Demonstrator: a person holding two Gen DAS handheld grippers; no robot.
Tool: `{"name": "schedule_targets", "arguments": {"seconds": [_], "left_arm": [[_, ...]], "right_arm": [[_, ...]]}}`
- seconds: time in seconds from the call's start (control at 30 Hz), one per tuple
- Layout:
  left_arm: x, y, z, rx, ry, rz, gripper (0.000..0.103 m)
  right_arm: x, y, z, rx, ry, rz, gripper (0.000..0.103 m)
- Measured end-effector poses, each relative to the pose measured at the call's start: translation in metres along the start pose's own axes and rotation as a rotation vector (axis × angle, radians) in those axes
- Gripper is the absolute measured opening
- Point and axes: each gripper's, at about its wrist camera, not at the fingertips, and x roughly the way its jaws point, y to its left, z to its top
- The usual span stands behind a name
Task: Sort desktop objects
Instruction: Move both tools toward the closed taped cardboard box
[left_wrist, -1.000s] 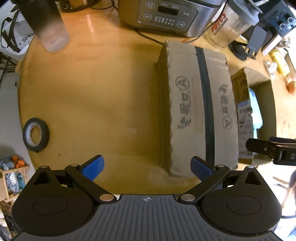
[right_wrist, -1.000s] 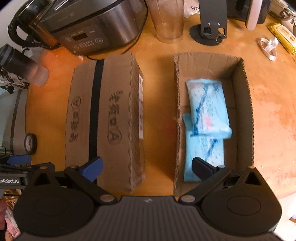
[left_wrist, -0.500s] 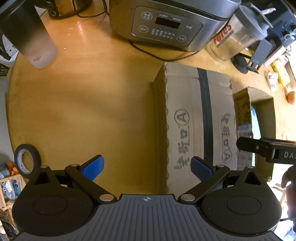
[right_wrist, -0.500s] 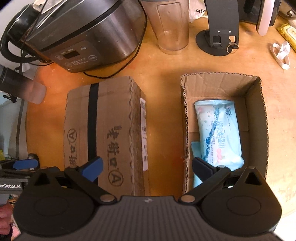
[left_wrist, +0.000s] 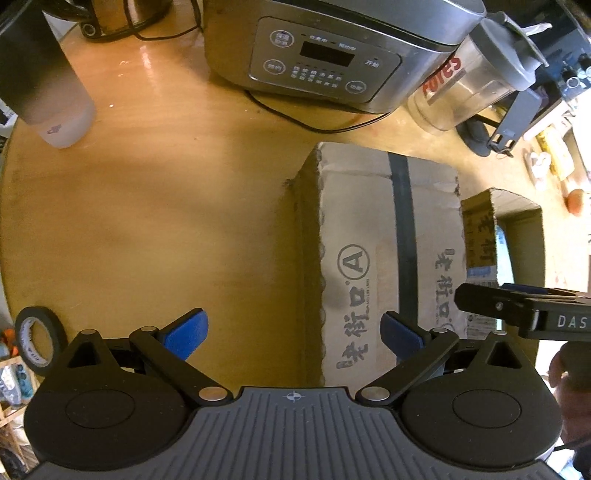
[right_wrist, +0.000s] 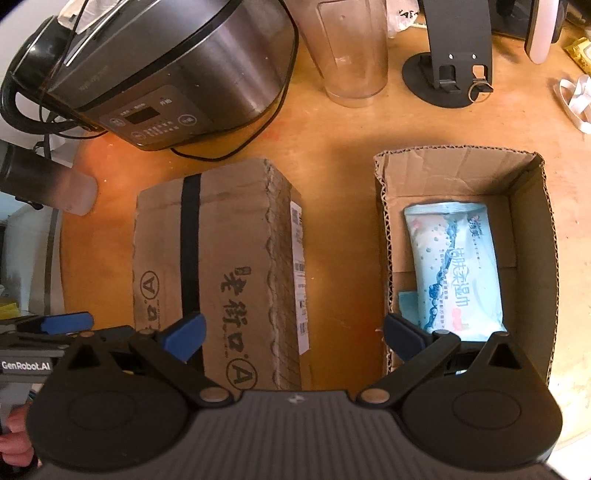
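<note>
Home kitchen: rice cooker (left_wrist: 325, 55), blender jar (right_wrist: 352, 51).

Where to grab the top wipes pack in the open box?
Judging by its pose, across the narrow width of the wet wipes pack, from above: it lies flat, long axis along the open cardboard box, whose walls block any side approach.

The left gripper (left_wrist: 293, 334) is spread wide with nothing between its blue pads (left_wrist: 186, 332). The right gripper (right_wrist: 293, 336) is likewise wide apart and empty. Each shows at the other's edge, side by side, with a hand (right_wrist: 14, 441) partly visible behind the left one.
</note>
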Motion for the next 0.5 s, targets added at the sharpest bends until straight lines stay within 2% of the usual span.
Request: {"name": "schedule_targets", "arguments": {"seconds": [0.27, 0.5], "left_arm": [[0.002, 0.008, -0.002, -0.017, -0.019, -0.099, 0.102], [0.012, 0.020, -0.001, -0.012, -0.026, -0.225, 0.102]], "right_arm": [[0.002, -0.003, 0.001, -0.009, -0.004, 0.068, 0.102], [0.009, -0.015, 0.003, -0.004, 0.005, 0.211, 0.096]]}}
